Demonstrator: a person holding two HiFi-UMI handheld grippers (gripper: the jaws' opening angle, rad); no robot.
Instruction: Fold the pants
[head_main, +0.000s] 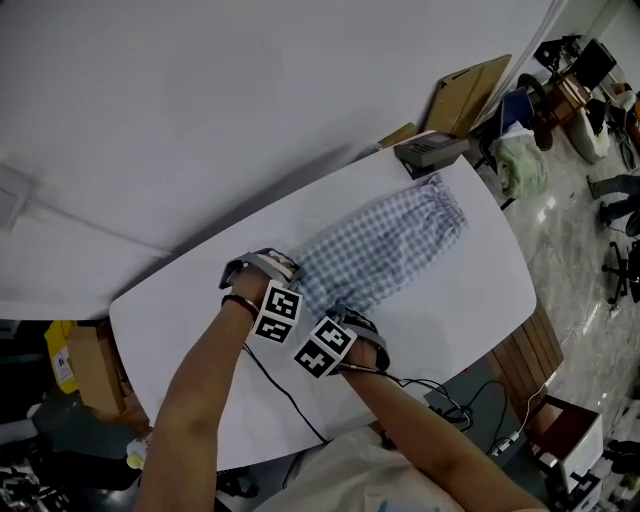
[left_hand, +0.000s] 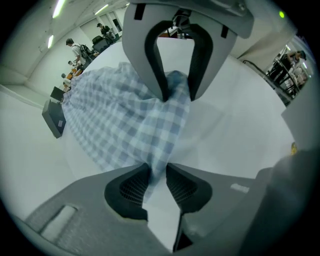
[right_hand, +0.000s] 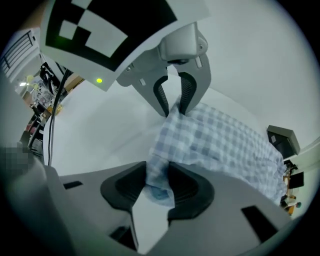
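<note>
Blue-and-white checked pants (head_main: 385, 245) lie stretched along the white table (head_main: 180, 330), with the gathered waistband at the far right end. Both grippers point down at the near-left end of the pants, side by side. My left gripper (head_main: 268, 268) is shut on a pinched fold of the cloth (left_hand: 150, 130), which runs up between its pads (left_hand: 131, 186). My right gripper (head_main: 352, 322) is shut on the neighbouring edge of the pants (right_hand: 220, 145), and a tuft of cloth bunches between its pads (right_hand: 186, 186). Each gripper view shows the other gripper (left_hand: 176, 95) (right_hand: 172, 107) pinching the same end.
A dark box-shaped device (head_main: 432, 150) sits at the table's far end, just beyond the waistband. Cables (head_main: 430, 385) hang off the near edge. A wooden bench (head_main: 520, 360) stands at the right, and cardboard (head_main: 470, 90) leans against the wall behind.
</note>
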